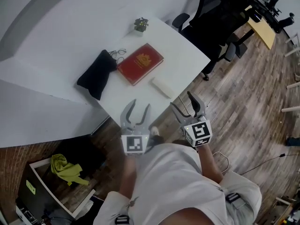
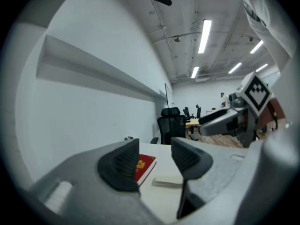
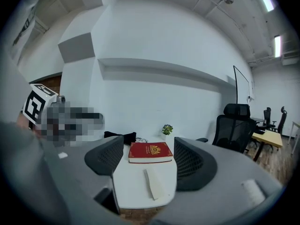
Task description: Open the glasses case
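The white glasses case [image 1: 162, 87] lies shut near the front edge of the white table [image 1: 187, 55], just right of a red book [image 1: 140, 63]. Both grippers hang short of that edge, over the floor. My left gripper [image 1: 139, 108] is open and empty; in its own view, the case [image 2: 168, 181] and book [image 2: 145, 167] show between the open jaws. My right gripper [image 1: 183, 102] is open too, holding nothing. The right gripper view shows the case [image 3: 153, 184] ahead on the table, in front of the book [image 3: 150, 152].
A black pouch [image 1: 97, 74], glasses [image 1: 118, 53] and a small potted plant [image 1: 140, 24] sit further back on the table. Black office chairs [image 1: 220, 13] and a wooden desk [image 1: 265, 29] stand to the right. A box holding yellow-green cloth [image 1: 65, 168] is on the floor at lower left.
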The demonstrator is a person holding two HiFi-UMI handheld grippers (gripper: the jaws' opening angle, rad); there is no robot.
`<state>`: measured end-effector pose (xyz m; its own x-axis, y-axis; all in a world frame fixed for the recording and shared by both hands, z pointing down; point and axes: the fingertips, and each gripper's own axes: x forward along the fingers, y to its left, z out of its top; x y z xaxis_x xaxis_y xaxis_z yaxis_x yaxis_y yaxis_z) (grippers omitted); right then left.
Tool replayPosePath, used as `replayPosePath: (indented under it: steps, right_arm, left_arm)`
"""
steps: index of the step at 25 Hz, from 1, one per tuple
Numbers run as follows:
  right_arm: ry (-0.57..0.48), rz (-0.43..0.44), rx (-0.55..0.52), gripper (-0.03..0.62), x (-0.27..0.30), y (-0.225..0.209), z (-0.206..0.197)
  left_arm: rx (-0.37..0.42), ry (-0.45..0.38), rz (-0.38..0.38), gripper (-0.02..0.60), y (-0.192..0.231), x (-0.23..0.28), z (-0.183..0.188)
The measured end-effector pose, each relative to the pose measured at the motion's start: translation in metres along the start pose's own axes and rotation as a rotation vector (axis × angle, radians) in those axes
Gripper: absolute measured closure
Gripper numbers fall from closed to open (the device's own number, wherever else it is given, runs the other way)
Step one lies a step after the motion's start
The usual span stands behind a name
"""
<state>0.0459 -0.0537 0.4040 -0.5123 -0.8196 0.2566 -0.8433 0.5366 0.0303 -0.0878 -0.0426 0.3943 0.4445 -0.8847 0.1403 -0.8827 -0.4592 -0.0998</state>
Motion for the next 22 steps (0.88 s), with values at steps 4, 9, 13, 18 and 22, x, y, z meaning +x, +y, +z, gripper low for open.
replayPosePath:
  steps: [4, 9, 13, 18, 22]
  right_arm:
    - [0.006, -0.013, -0.005, 0.255, 0.013, 0.000, 0.003]
    - [0.018, -0.027, -0.008, 0.255, 0.025, -0.003, 0.002]
    - [0.035, -0.036, -0.008, 0.255, 0.032, -0.007, -0.002]
    - [0.053, -0.036, -0.009, 0.255, 0.039, -0.011, -0.007]
    - [0.070, -0.023, -0.008, 0.255, 0.048, -0.017, -0.014]
  left_arm:
    - [0.001, 0.020, -0.022, 0.370, 0.012, 0.010, -0.004]
    - [-0.001, 0.021, -0.036, 0.371, 0.024, 0.020, -0.009]
    - [0.007, 0.030, -0.048, 0.374, 0.029, 0.028, -0.014]
    - [-0.008, 0.045, -0.061, 0.376, 0.029, 0.039, -0.021]
    - [-0.017, 0.061, -0.064, 0.379, 0.028, 0.050, -0.030]
